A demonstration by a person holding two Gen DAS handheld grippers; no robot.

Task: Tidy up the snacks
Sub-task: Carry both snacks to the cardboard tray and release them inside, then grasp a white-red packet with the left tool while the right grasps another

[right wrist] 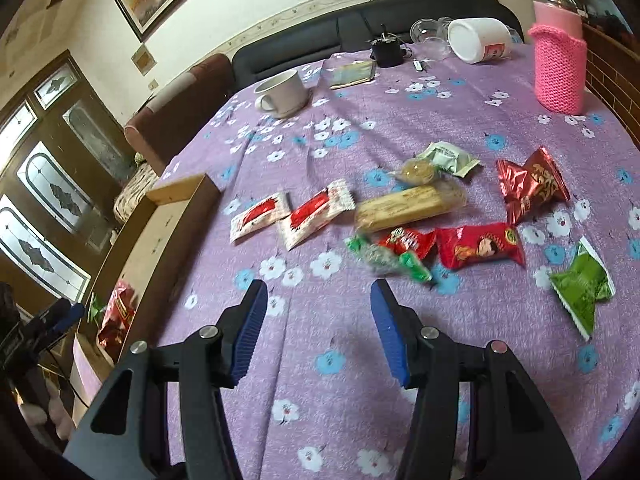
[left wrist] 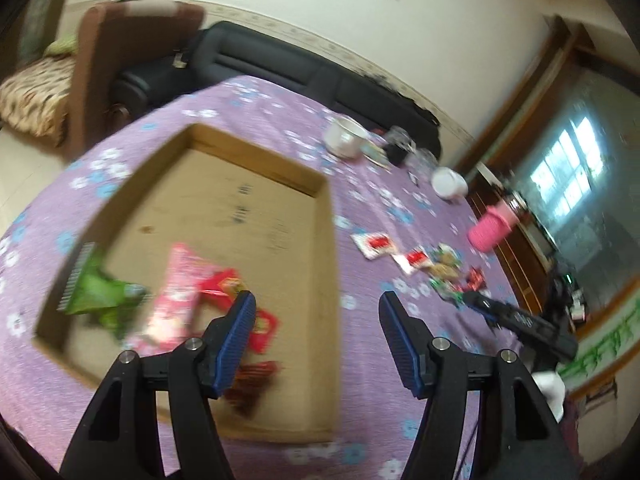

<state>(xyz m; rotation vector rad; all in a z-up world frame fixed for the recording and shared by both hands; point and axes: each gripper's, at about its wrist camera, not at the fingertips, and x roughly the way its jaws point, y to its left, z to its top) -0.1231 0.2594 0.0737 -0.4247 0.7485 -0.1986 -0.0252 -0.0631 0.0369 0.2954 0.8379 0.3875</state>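
A shallow cardboard box (left wrist: 326, 236) lies on the purple flowered tablecloth. It holds a green packet (left wrist: 100, 296), a pink packet (left wrist: 180, 292) and red packets (left wrist: 262, 328). My left gripper (left wrist: 318, 306) is open and empty above the box's right edge. In the right wrist view several snacks lie loose on the cloth: two white-and-red sachets (right wrist: 260, 216), a long biscuit pack (right wrist: 404, 206), red packets (right wrist: 480, 246), a green packet (right wrist: 582, 286). My right gripper (right wrist: 318, 294) is open and empty just short of them. The box (right wrist: 182, 192) is at its left.
A white mug (right wrist: 282, 92), a tipped white cup (right wrist: 480, 40), a pink knitted bottle cover (right wrist: 560, 68), a small black pot (right wrist: 386, 54) and clear cups stand at the table's far side. A dark sofa (right wrist: 320, 36) runs behind the table.
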